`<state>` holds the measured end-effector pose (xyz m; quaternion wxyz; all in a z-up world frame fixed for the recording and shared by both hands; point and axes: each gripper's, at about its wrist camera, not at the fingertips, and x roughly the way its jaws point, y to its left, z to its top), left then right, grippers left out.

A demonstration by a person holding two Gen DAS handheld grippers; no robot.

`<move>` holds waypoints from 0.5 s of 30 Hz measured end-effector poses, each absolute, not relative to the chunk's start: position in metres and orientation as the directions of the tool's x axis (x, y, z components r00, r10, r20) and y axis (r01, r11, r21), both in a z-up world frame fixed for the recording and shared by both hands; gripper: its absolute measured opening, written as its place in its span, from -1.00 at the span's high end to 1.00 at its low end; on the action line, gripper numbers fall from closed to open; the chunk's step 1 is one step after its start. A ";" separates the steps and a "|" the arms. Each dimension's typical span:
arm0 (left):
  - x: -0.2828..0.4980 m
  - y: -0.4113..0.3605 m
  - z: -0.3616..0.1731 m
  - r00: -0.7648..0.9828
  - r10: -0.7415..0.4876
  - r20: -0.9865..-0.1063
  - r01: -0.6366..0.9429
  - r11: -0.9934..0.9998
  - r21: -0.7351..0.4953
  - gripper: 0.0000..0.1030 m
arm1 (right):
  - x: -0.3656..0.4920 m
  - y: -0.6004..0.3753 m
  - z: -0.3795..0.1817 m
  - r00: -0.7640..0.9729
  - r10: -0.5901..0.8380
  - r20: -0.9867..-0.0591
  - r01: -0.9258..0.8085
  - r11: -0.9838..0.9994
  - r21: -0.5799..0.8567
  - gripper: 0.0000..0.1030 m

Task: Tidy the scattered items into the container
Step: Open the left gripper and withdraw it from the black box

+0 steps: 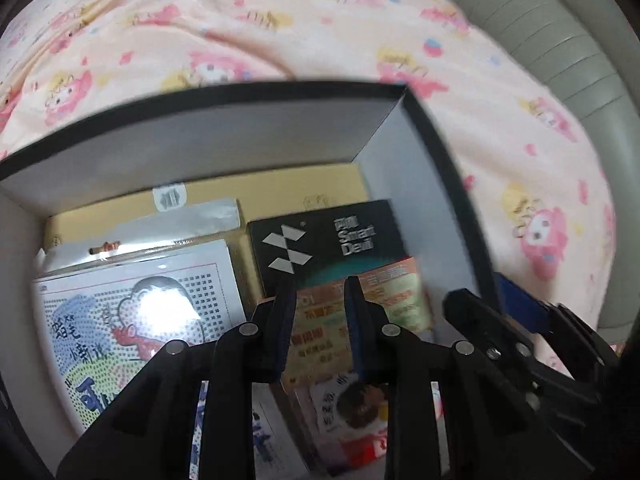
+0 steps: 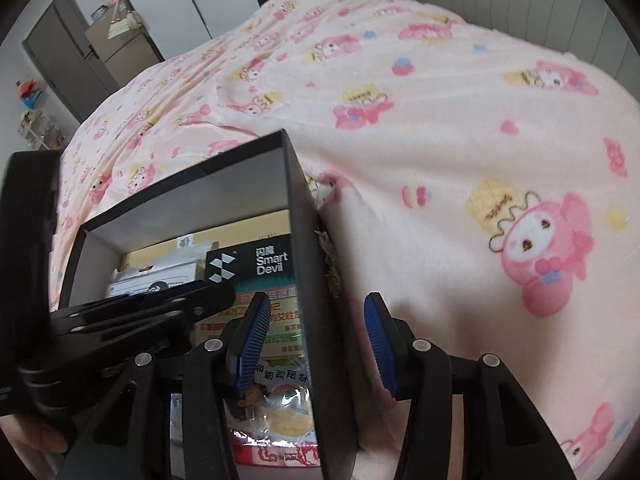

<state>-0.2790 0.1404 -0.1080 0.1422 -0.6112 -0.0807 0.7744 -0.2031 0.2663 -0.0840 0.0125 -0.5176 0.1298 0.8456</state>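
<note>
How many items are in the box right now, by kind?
Black Smart Devil box: 1
Orange printed box: 1
Diamond-painting kit in clear sleeve: 1
Snack packet with cartoon face: 1
Flat yellow carton at the bottom: 1
Total visible: 5, all inside the black container. Items under the grippers may be hidden.

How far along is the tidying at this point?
Mostly done, it seems: the black box already holds the Smart Devil package, a cartoon kit and snack packets. Left gripper is open over the contents; right gripper straddles the box wall, open. No loose items show on the blanket.
</note>
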 end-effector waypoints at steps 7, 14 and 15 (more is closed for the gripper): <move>-0.270 0.136 -0.108 -0.167 0.387 -0.907 -0.117 -0.921 -0.372 0.55 | -0.204 0.267 -0.086 -0.455 -0.099 -0.885 -0.163 -0.968 0.192 0.13; -0.247 0.129 -0.074 -0.337 0.296 -0.894 -0.138 -0.955 -0.264 0.21 | -0.197 0.263 -0.076 -0.489 -0.054 -0.870 -0.163 -0.975 0.152 -0.02; -0.246 0.129 -0.066 -0.369 0.283 -0.886 -0.140 -0.959 -0.248 0.11 | -0.195 0.262 -0.074 -0.494 -0.035 -0.869 -0.166 -0.977 0.133 -0.02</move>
